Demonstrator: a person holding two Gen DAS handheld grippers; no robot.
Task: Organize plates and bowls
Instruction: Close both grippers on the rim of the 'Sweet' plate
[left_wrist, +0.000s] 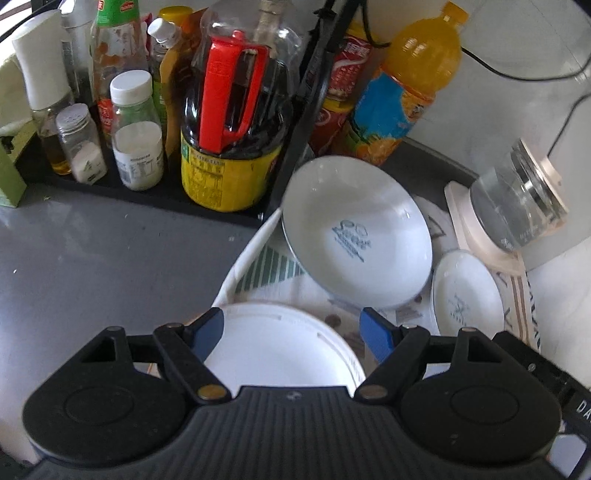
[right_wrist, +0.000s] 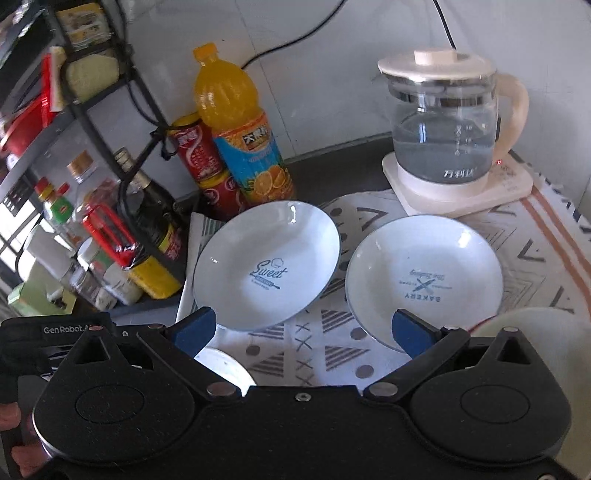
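Left gripper (left_wrist: 293, 326) open, empty, poised over white bowl (left_wrist: 280, 354), likely lining up grasp; right gripper (right_wrist: 303, 330) open, empty; two plates, "Sweet" plate (right_wrist: 266, 264) and "Bakery" plate (right_wrist: 424, 275), lay apart on patterned mat (right_wrist: 535, 254), unstacked.

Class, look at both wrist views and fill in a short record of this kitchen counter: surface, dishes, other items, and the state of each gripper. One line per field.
surface: patterned cloth on a grey counter
dishes: "Sweet" plate, "Bakery" plate, plain white bowl
other items: glass kettle, orange drink bottle, rack of condiment bottles
left gripper: open above the white bowl, holding nothing
right gripper: open, empty, facing the two plates
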